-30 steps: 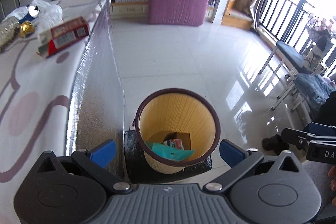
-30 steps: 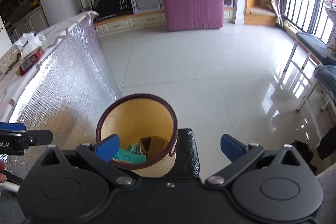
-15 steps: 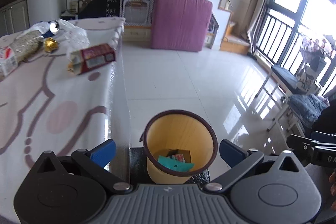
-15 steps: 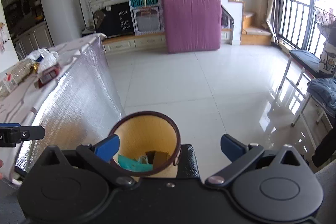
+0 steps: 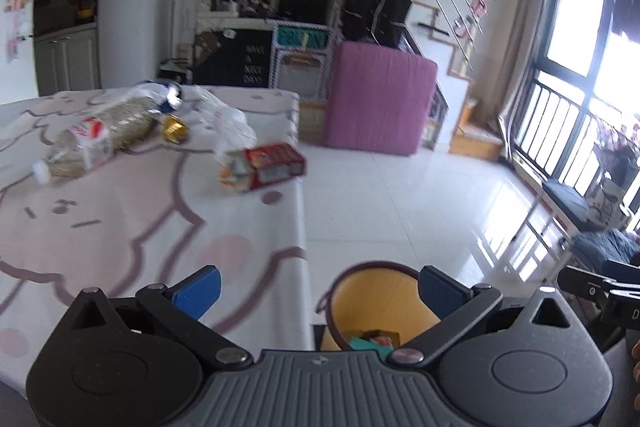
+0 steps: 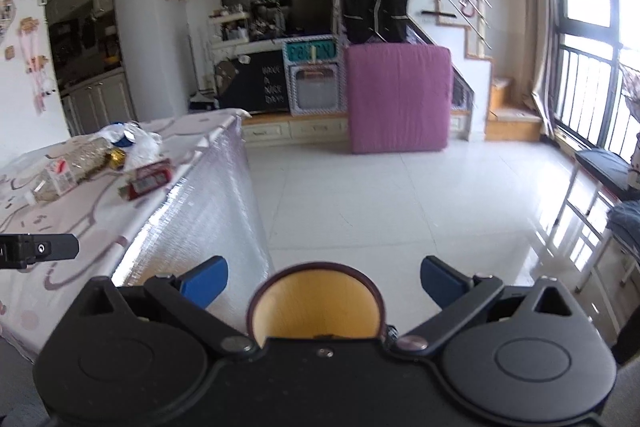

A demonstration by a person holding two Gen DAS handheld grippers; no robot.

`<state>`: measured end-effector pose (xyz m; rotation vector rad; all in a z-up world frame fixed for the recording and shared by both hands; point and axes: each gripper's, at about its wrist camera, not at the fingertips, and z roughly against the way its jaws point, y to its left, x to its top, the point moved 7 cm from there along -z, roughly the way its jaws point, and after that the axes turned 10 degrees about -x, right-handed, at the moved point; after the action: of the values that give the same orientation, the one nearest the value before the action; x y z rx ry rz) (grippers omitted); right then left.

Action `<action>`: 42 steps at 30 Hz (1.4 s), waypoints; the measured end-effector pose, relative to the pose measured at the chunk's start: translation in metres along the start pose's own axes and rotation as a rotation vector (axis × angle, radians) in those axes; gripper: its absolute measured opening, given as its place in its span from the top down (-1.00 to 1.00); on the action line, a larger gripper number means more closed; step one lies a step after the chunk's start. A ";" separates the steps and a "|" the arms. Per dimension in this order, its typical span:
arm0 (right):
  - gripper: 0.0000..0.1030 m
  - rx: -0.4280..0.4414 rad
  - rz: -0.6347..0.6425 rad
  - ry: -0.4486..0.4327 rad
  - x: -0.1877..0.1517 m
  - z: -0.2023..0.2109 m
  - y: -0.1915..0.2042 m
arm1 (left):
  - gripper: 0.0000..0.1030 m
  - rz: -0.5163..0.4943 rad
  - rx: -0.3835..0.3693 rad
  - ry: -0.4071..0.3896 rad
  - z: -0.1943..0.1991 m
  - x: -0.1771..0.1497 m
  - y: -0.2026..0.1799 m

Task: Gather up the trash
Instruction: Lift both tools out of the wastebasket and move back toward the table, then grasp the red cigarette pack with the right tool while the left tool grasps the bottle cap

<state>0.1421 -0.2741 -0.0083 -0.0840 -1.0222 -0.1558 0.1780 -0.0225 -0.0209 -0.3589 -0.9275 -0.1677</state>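
Reaching next, you'd likely take the red box (image 5: 267, 162) lying on its side near the table (image 5: 120, 227) edge: probably light, thin card, crushable, so grip across its narrow faces. Your left gripper (image 5: 316, 287) and right gripper (image 6: 322, 277) are both spread wide, holding nothing, above the bin (image 5: 384, 301).

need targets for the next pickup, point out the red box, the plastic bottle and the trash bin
red box (image 5: 276, 163), left wrist view, printed side face
plastic bottle (image 5: 108, 135), left wrist view, middle of its body
trash bin (image 6: 316, 301), right wrist view, yellow inner wall
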 end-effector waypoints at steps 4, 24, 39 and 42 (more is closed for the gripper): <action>-1.00 0.034 0.028 -0.026 0.005 0.001 0.026 | -1.00 0.017 0.027 -0.034 0.014 0.003 0.021; -1.00 0.165 0.102 -0.149 0.040 -0.042 0.185 | -1.00 0.128 0.278 -0.134 0.048 0.026 0.192; -1.00 0.160 0.208 -0.052 0.068 -0.158 0.288 | -1.00 0.143 0.308 -0.167 0.040 0.041 0.283; -1.00 0.133 0.245 -0.030 0.065 -0.181 0.290 | -1.00 0.115 0.283 -0.174 0.032 0.049 0.293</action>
<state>0.3767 -0.0200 -0.0455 -0.0904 -1.0412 0.1371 0.2693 0.2618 -0.0310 -0.1647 -1.0834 0.1015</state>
